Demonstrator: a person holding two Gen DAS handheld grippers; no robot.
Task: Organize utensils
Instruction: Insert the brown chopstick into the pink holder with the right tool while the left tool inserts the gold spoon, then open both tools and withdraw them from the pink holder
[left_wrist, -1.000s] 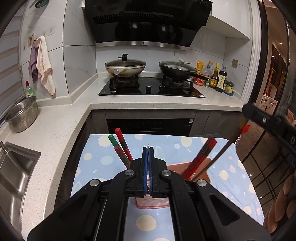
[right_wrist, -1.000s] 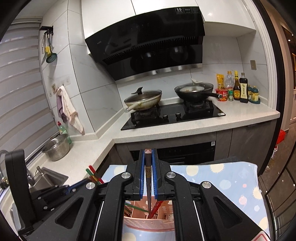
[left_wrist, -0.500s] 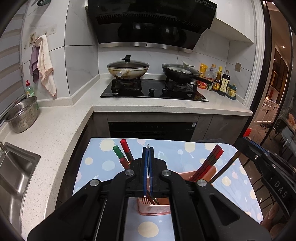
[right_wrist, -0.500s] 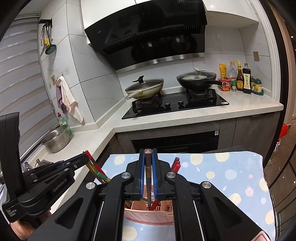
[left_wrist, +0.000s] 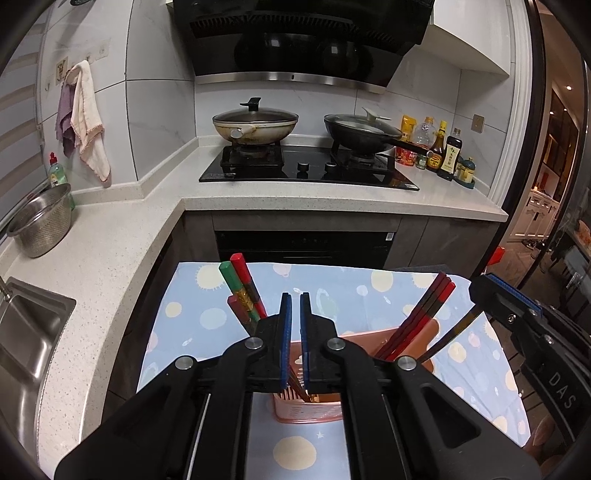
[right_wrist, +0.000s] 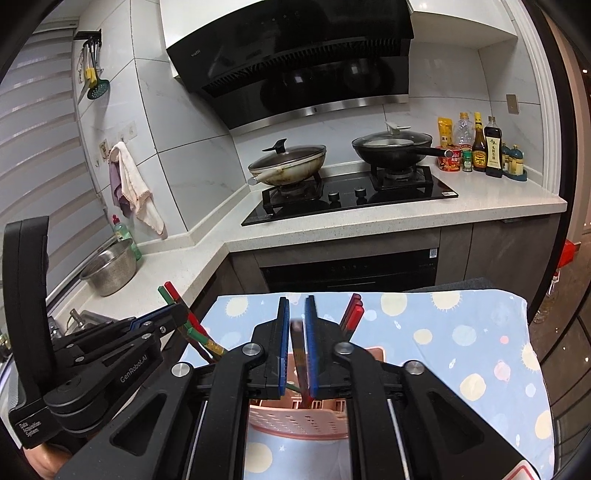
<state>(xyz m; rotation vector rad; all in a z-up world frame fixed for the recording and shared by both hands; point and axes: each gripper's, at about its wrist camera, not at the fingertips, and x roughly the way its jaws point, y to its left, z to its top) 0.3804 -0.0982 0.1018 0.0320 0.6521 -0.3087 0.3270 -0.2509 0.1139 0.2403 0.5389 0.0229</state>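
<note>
A pink slotted utensil basket (left_wrist: 308, 406) stands on a table with a blue dotted cloth (left_wrist: 207, 317); it also shows in the right wrist view (right_wrist: 299, 421). Red and green chopsticks (left_wrist: 240, 291) lean out of its left side, dark red chopsticks (left_wrist: 424, 314) out of its right. My left gripper (left_wrist: 294, 299) is slightly open and empty above the basket. My right gripper (right_wrist: 296, 304) has its jaws parted, and a dark chopstick (right_wrist: 297, 354) stands loose between them, its tip in the basket. The right gripper also shows in the left wrist view (left_wrist: 513, 302).
A white L-shaped counter (left_wrist: 110, 251) runs behind and to the left, with a steel colander (left_wrist: 40, 225), a sink (left_wrist: 26, 332), a gas hob with two lidded pans (left_wrist: 306, 129) and sauce bottles (left_wrist: 439, 151). The cloth's right edge drops to the floor.
Both grippers' jaws have parted a little. The dark chopstick in the right gripper has slipped lower and tilted. Both grippers pulled back and up slightly from the basket.
</note>
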